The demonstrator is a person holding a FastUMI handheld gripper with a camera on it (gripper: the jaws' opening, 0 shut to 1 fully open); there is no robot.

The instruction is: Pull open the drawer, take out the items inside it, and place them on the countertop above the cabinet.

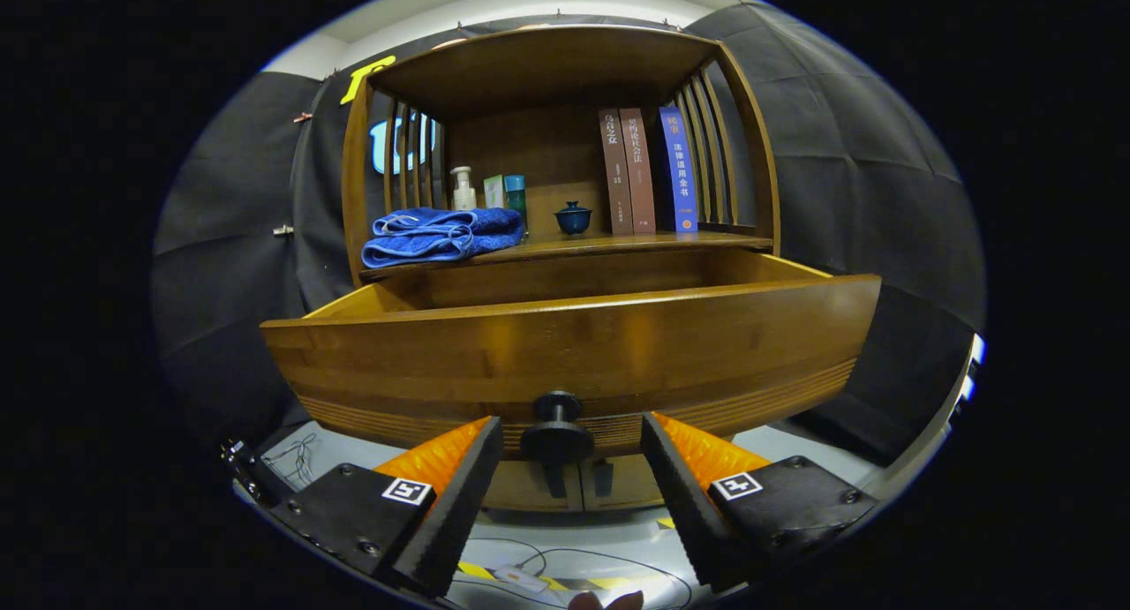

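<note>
The drawer stands pulled out of the cabinet, its front panel facing the camera and its long axis running side to side across the view. Its travel axis points straight toward the gripper. The inside of the drawer is hidden behind the front panel; its contents cannot be told.

The knob projects from the middle of the front panel, near its lower edge, pointing toward the camera. The gripper is spread wide: 1 finger stands on each side of the knob, with a clear gap on both sides and neither pad touching it.

On the countertop above the drawer, from left to right:
- a folded towel at the front left, long axis side to side;
- a pump bottle and 2 small containers behind it;
- a lidded cup near the middle;
- 3 books standing upright, spines out, against the right slats.

Below the drawer, 2 cabinet doors are shut. Cables lie on the floor beneath the fingers.
</note>
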